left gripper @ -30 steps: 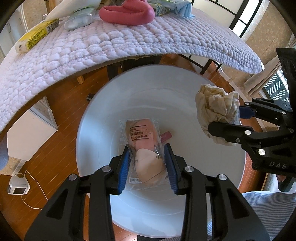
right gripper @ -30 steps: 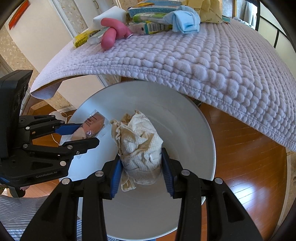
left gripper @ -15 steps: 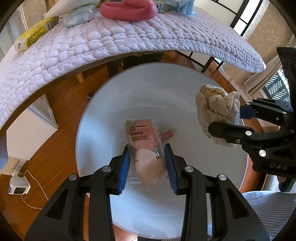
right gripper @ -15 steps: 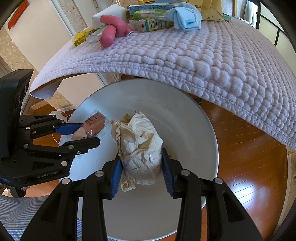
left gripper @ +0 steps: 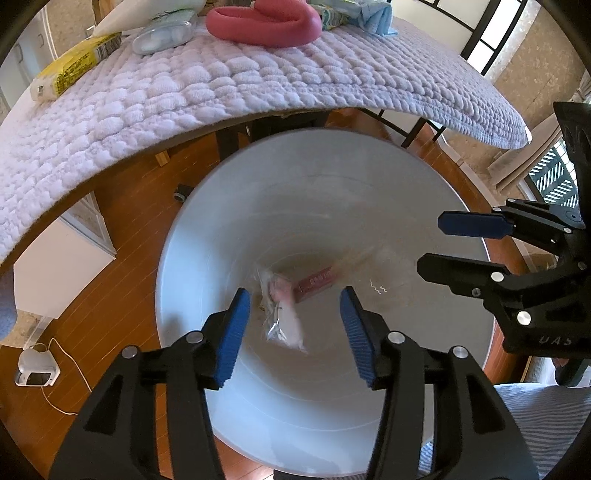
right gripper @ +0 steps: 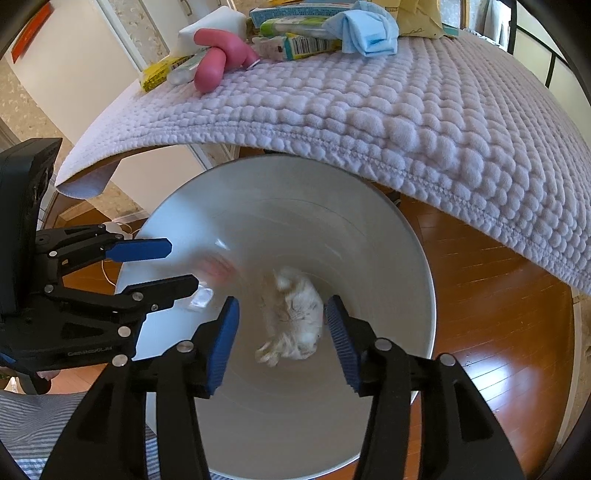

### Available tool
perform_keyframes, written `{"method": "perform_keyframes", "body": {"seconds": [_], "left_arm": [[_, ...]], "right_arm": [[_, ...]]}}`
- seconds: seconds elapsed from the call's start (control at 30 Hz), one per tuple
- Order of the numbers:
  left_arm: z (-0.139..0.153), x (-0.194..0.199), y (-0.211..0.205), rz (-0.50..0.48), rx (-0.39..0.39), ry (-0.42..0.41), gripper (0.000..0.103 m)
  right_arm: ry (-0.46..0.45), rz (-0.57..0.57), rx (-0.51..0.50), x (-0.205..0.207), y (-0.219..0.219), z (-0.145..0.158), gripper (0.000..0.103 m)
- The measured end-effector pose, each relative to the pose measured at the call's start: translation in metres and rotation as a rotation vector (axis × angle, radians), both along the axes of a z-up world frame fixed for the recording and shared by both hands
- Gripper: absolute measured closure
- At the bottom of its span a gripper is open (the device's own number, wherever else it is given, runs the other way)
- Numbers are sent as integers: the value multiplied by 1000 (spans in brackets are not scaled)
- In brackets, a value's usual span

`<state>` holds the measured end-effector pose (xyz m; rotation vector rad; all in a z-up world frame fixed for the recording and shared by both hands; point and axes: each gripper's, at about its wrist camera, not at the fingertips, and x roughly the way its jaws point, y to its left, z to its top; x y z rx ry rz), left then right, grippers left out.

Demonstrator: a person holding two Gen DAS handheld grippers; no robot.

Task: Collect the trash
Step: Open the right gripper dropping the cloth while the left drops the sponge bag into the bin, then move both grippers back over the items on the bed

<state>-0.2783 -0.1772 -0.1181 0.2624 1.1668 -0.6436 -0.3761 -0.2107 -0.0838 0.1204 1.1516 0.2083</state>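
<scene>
Your left tool (left gripper: 293, 321) and right tool (right gripper: 282, 334) are matt black plastic with ribbed blue rubbery pads (left gripper: 232, 332) and bright metal rivets. Below them you see the bin (left gripper: 369, 192), smooth white plastic with a soft satin sheen. Inside it, the puff packet (left gripper: 282, 317) is glossy clear film, blurred, and the crumpled cloth (right gripper: 295, 314) looks nubbly, cream and matt. The surface wears a quilted lilac cover (left gripper: 221, 81), bumpy fabric with a stitched edge. At its far edge lie a smooth pink rubbery piece (left gripper: 264, 22) and a shiny yellow wrapper (left gripper: 70, 68). The floor (right gripper: 491, 295) is glossy varnished wood.
</scene>
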Motion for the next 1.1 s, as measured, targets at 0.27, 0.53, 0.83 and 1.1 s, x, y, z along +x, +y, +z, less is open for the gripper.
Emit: {"method": "perform_keyframes", "body": {"seconds": [0.27, 0.53, 0.83, 1.1], "left_arm": [[11, -1, 11, 12, -1, -31, 33], [38, -8, 18, 17, -23, -63, 29], [109, -17, 29, 36, -92, -245, 5], [162, 4, 58, 156, -179, -390, 1]], "right_arm": [[-28, -23, -28, -4, -7, 17, 32], [-125, -28, -89, -19, -13, 61, 23], [-488, -116, -380, -40, -8, 148, 4], [-505, -159, -249, -32, -19, 179, 4]]}}
